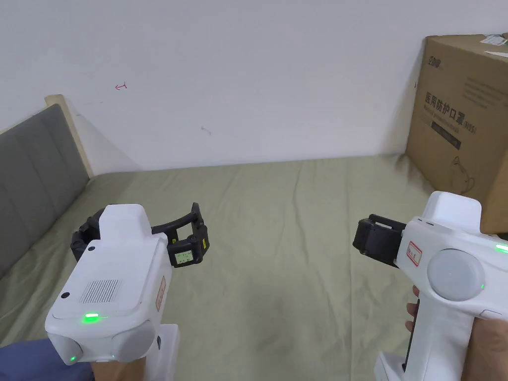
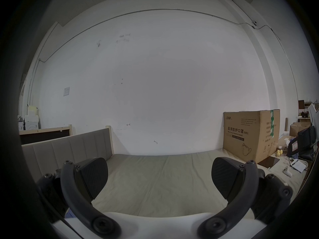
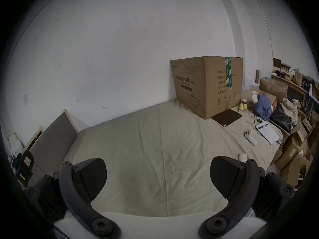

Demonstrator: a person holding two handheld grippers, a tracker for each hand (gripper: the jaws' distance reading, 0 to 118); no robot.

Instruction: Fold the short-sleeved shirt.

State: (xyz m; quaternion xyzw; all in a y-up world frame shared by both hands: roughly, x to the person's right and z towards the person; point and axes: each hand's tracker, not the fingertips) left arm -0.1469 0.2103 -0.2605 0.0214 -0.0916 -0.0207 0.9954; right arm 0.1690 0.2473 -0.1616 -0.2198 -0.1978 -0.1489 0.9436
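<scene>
Bed sheet (image 1: 278, 258) under two spread grippers

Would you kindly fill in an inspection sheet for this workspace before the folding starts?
Surface: olive sheet on the bed, lightly creased.
Job's things: no shirt seen on the sheet.
Clutter: box, dark pad, controller, mouse, papers, all at the right end.
Grippers: left tool and right tool both open, holding nothing, above the sheet.
Cables: cord by the papers.
Surroundings: white wall, grey headboard, stacked cartons beside the bed.
</scene>
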